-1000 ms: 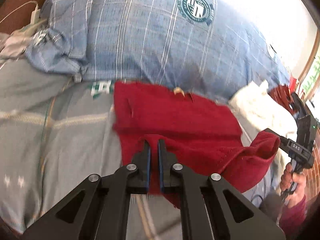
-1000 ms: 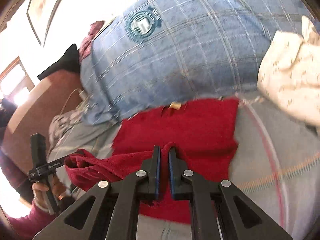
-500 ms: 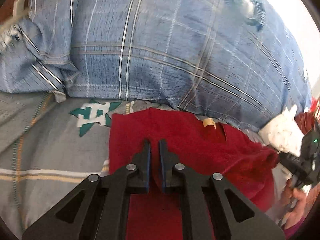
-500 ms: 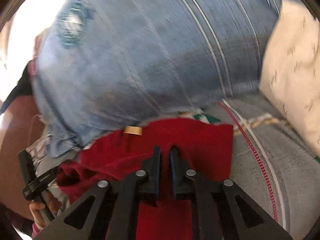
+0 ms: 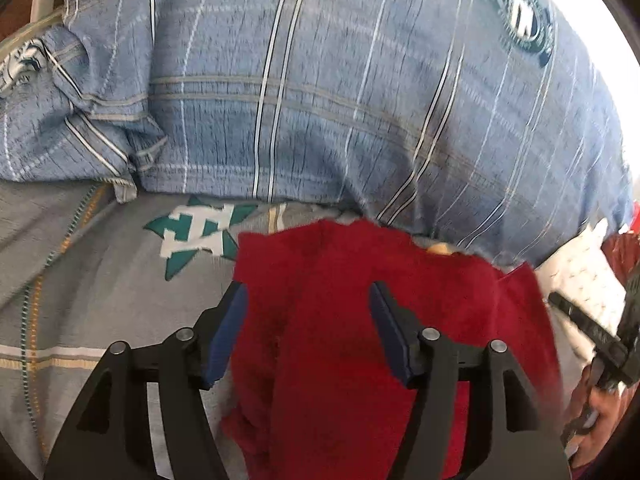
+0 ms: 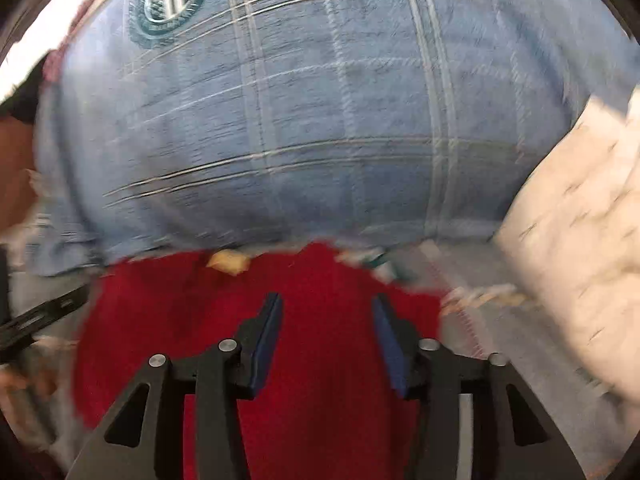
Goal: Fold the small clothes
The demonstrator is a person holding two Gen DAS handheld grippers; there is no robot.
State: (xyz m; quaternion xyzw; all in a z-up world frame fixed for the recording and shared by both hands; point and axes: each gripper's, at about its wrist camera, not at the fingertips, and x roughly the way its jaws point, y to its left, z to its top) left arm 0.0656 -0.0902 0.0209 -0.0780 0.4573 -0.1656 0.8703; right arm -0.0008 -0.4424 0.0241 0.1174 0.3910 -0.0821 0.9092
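A small red garment point(image 5: 360, 320) lies doubled over on the grey bedspread point(image 5: 100, 300), its tan neck label point(image 6: 228, 263) close to the blue pillow. My left gripper point(image 5: 306, 296) hangs over the garment's left part with its jaws opening; the cloth lies below them and the pads do not press it. In the right wrist view the red garment point(image 6: 320, 360) fills the foreground. My right gripper point(image 6: 326, 306) is over its right part, jaws opening too, with nothing pinched. At the right edge of the left wrist view the right gripper point(image 5: 592, 332) shows, with a hand under it.
A large blue plaid pillow point(image 5: 360, 100) with a round green crest point(image 5: 520, 20) lies just behind the garment. A white patterned cushion point(image 6: 580, 220) sits at the right. The bedspread carries a teal and white star print point(image 5: 200, 236). Brown headboard wood shows far left.
Both grippers carried the garment's near edge toward the pillow, folding it over, then let go: jaws that were shut on red cloth now stand apart and the cloth lies flat.
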